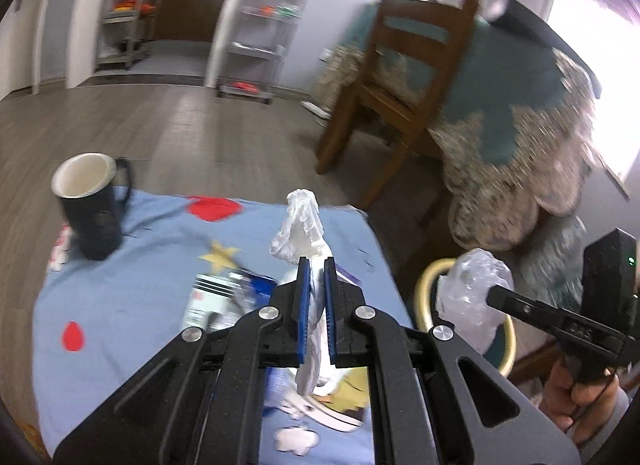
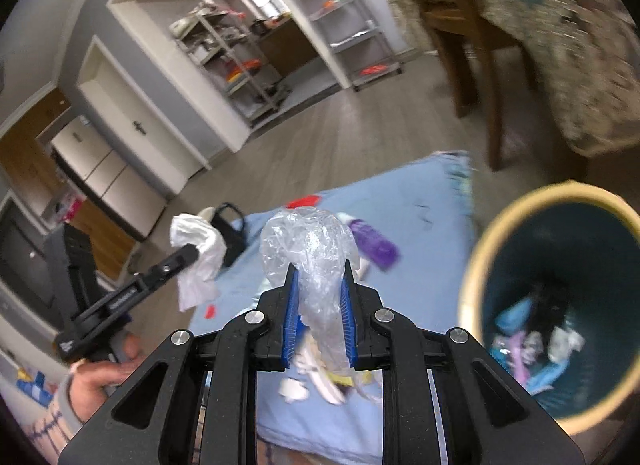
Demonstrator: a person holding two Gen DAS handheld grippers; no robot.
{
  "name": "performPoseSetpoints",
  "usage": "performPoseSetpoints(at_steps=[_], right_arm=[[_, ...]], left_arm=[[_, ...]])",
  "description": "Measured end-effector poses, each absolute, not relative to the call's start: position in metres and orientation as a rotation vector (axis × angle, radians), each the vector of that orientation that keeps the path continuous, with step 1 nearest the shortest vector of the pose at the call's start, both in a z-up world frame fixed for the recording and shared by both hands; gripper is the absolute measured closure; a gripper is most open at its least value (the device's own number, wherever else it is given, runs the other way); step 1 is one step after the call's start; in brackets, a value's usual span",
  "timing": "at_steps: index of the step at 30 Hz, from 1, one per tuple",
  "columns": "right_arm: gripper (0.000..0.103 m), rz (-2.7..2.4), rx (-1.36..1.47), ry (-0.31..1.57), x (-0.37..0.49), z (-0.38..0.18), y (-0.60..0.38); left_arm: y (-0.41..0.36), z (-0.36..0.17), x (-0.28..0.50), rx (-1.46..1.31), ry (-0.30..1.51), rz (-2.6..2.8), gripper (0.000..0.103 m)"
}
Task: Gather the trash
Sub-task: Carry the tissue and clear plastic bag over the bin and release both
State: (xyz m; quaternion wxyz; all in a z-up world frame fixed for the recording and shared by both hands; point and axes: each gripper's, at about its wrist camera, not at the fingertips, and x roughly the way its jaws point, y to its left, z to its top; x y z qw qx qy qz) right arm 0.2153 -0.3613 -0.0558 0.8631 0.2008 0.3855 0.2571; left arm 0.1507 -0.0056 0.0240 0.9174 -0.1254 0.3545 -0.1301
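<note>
The white tissue (image 1: 306,233) stands long-axis upright, clenched in my left gripper (image 1: 316,297) jaws above the blue-clothed bench (image 1: 152,265). My right gripper (image 2: 318,305) jaws clamp crumpled clear plastic (image 2: 308,249), pointing forward-down, near the bin (image 2: 516,217).

A crumpled white tissue (image 1: 303,225) is clamped between the blue pads (image 1: 305,305) of the left gripper (image 1: 316,265) and rises past their tips toward 12 o'clock. Beneath it a blue patterned cloth (image 1: 140,277) is spread, with a dark mug (image 1: 93,205) standing on it at 10 o'clock. At 3 o'clock the right gripper (image 1: 490,293) is seen, with crinkled clear plastic (image 1: 470,293) at its tip, in front of a yellow-rimmed bin (image 1: 425,285). A wooden chair (image 1: 400,77) stands at 1 o'clock.
</note>
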Motion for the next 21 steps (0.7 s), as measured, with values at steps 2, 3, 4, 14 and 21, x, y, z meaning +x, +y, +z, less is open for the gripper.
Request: performPoseSetpoints(at_steps=[2,3,4,14,21], right_arm=[[0.082,0.502,0.432,0.810,0.210,-0.062,-0.381],[0.082,0.485,0.439,0.809,0.208,-0.065,-0.390],[0.082,0.469,0.446,0.808,0.206,-0.067,-0.398],[0.082,0.317,0.513,0.771,0.189,-0.088,-0.472],[0.082,0.241,0.623,0.755,0.183,-0.116,-0.509]], left_arm=[[-0.024,0.021,0.149,-0.236,0.743,-0.306,0.097],[-0.036,0.020,0.148,-0.221,0.753,-0.330,0.097],[-0.045,0.019,0.148,-0.213,0.760,-0.349,0.097],[-0.140,0.001,0.147,-0.186,0.843,-0.570,0.097],[-0.188,-0.014,0.154,-0.185,0.888,-0.661,0.097]])
